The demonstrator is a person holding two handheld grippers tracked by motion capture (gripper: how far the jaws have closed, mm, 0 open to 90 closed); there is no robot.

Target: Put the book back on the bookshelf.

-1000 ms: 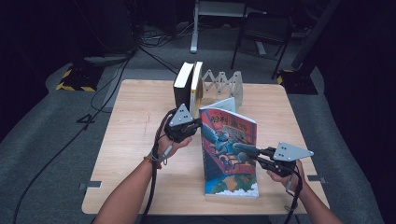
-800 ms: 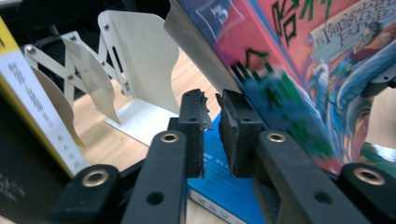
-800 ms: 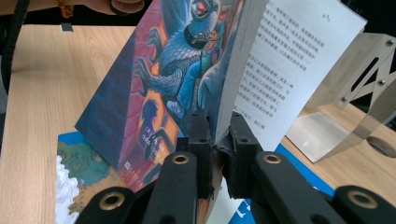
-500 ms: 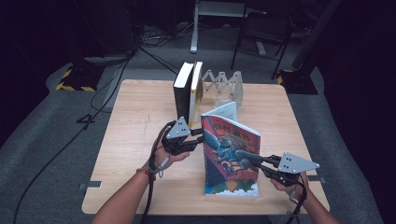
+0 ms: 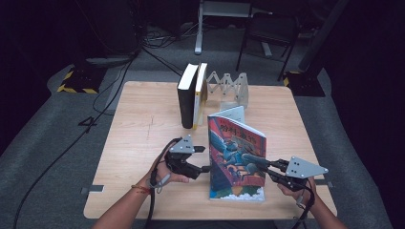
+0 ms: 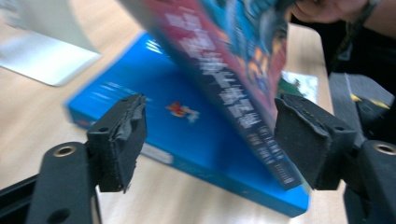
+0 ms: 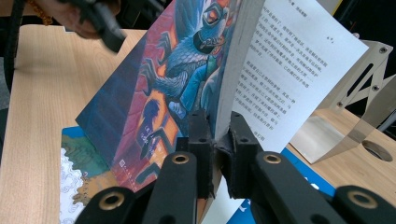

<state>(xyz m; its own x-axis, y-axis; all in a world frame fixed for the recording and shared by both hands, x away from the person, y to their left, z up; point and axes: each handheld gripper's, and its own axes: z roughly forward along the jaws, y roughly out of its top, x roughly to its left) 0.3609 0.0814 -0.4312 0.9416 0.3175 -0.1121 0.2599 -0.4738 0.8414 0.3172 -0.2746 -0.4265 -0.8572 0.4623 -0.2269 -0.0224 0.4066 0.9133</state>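
A paperback with a colourful illustrated cover [image 5: 236, 152] stands tilted on the near part of the table [image 5: 143, 124]. My right gripper [image 5: 247, 158] is shut on its front cover and a wad of pages [image 7: 163, 93], and a white text page [image 7: 289, 70] fans out behind. My left gripper [image 5: 204, 168] is open at the book's left edge, with the dark spine [image 6: 243, 88] leaning between its pads [image 6: 119, 140] without touching them. A blue book [image 6: 187, 140] lies flat under the raised one.
A black book and a white one [image 5: 192, 95] stand upright at the back of the table beside a metal folding bookend [image 5: 231, 88]. Bare wood lies to the left. Dark floor with cables surrounds the table.
Both grippers have come nearer to the person. The colourful book came with the right gripper. The left gripper has dropped to the book's left edge.
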